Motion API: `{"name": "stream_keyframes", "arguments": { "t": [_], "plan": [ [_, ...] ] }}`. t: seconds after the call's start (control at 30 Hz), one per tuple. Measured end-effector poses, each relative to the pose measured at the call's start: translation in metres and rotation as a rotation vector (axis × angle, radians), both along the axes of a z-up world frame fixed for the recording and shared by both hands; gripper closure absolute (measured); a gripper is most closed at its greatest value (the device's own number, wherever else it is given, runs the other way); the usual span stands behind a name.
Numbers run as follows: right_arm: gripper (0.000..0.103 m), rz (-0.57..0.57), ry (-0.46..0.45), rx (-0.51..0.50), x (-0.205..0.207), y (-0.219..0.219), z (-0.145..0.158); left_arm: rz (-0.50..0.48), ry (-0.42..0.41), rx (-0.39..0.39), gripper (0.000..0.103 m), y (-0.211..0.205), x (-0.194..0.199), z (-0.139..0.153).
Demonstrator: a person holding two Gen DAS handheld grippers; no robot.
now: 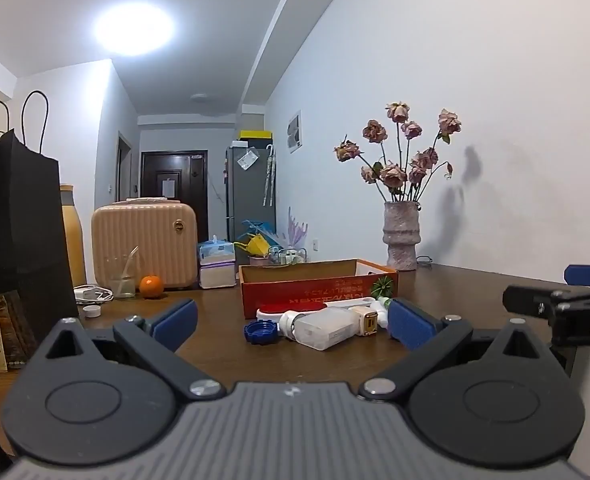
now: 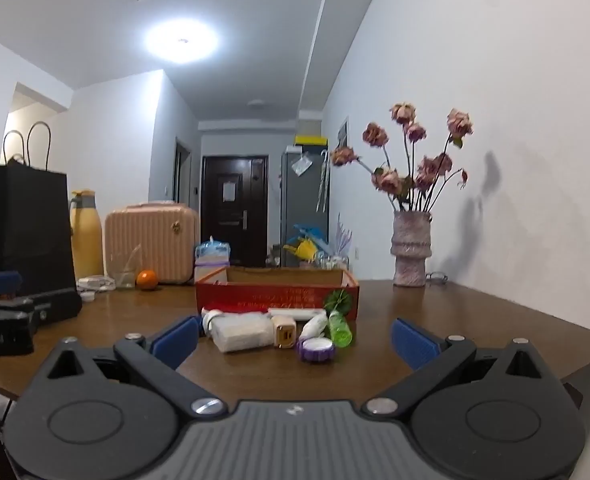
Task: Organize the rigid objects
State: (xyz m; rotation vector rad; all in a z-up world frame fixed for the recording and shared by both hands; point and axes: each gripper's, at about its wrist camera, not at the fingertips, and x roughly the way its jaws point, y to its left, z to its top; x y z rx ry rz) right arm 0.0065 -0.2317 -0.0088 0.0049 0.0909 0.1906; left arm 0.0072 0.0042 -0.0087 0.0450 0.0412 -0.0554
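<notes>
A red open cardboard box [image 1: 319, 295] [image 2: 277, 295] stands mid-table. In front of it lies a cluster of small items: a white translucent case [image 1: 327, 329] [image 2: 241, 332], a white-and-gold charger [image 1: 366, 320] [image 2: 283, 331], a blue cap [image 1: 261, 332], a red-topped flat item [image 1: 281, 309], a purple-rimmed lid [image 2: 316, 349], a green bottle [image 2: 340, 330]. My left gripper [image 1: 291, 322] is open and empty, low over the table just before the cluster. My right gripper [image 2: 295, 336] is open and empty, also facing the cluster.
A vase of dried roses [image 1: 401, 236] stands at the back right by the wall. A black paper bag [image 1: 15, 232], yellow bottle [image 2: 85, 236], beige case [image 1: 145, 240], glass [image 1: 123, 276], orange [image 1: 151, 286] and tissue packs [image 1: 216, 264] line the left and back.
</notes>
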Motion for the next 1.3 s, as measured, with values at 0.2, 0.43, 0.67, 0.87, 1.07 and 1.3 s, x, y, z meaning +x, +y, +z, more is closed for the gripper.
{"name": "stream_keyframes", "arguments": {
  "t": [0.2, 0.43, 0.67, 0.87, 1.07, 1.3],
  "plan": [
    [0.0, 0.002, -0.009, 0.015, -0.0015, -0.0032, 0.0018, 0.007, 0.004, 0.011, 0.0, -0.0052, -0.0045, 0.0047],
    [0.0, 0.0, 0.007, 0.06, 0.0018, -0.0068, -0.0014, 0.017, 0.022, 0.004, 0.0, -0.0036, -0.0018, 0.0056],
    [0.0, 0.015, 0.004, 0.046, 0.0032, -0.0041, -0.0025, 0.023, 0.026, 0.006, 0.0, -0.0041, -0.0024, 0.0071],
    [0.0, 0.025, -0.011, 0.032, 0.0008, -0.0012, -0.002, 0.026, 0.026, 0.005, 0.0, -0.0038, -0.003, 0.0074],
    [0.0, 0.022, -0.005, 0.036, 0.0012, -0.0017, -0.0032, 0.025, 0.023, 0.004, 0.0, -0.0042, -0.0031, 0.0076],
    [0.0, 0.032, -0.013, 0.014, 0.0, 0.0011, -0.0029, 0.025, 0.024, 0.004, 0.0, -0.0044, -0.0034, 0.0074]
  ]
}}
